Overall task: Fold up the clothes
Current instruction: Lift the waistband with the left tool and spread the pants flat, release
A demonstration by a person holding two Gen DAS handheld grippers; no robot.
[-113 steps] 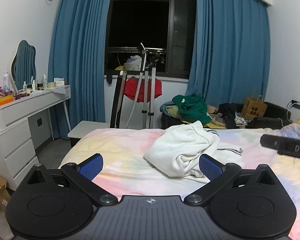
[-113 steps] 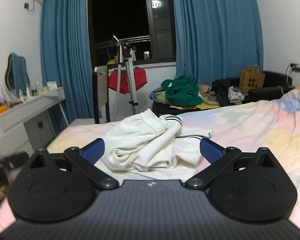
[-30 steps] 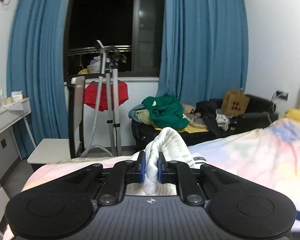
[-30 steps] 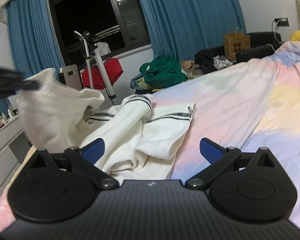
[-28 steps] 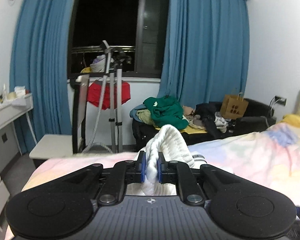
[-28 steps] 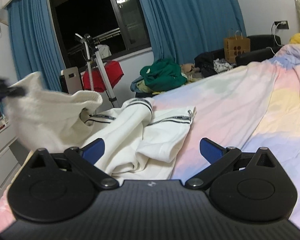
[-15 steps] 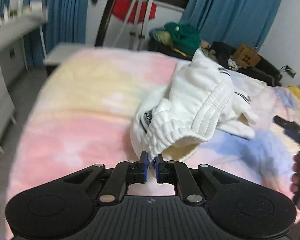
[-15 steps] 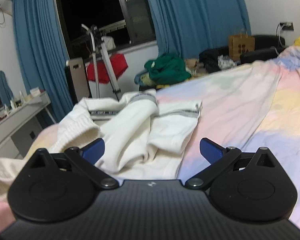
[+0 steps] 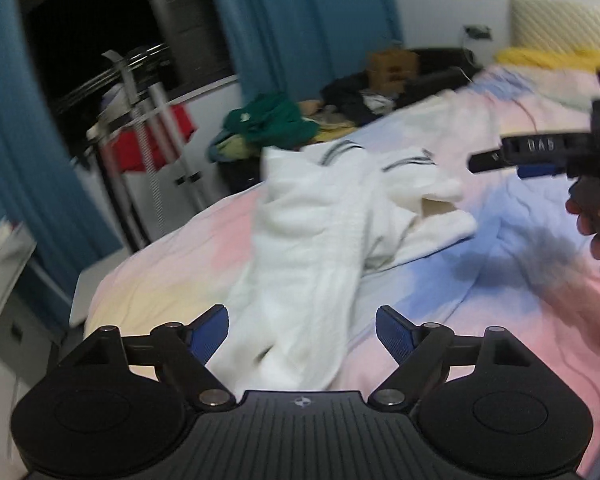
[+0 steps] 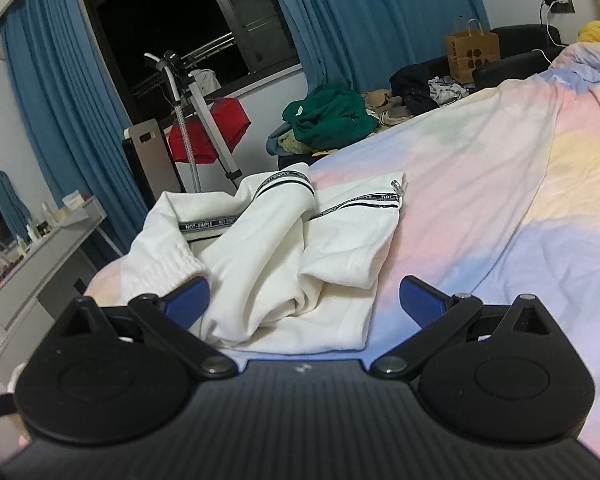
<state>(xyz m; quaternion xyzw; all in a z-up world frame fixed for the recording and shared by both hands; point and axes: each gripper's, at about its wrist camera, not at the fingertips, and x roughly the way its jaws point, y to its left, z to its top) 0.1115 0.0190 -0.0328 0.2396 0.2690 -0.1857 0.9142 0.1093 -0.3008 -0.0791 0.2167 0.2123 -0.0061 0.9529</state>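
Pastel bedding is stretching across the bed (image 10: 500,184), and the white garment (image 10: 284,256) is lying rumpled along its near left part, not folded, one ribbed end bunching near the left hand-held gripper (image 9: 302,330). Both that one and the right hand-held gripper (image 10: 304,300) are hovering with fingers spread apart, gripping nothing. Folding well is probably calling for flattening it first: each taking a corner of the striped hem (image 10: 356,202), pulling outward evenly.

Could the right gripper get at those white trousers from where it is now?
Probably yes. The right gripper is open, and the crumpled white trousers lie on the bed directly ahead between its fingers, with nothing in between.
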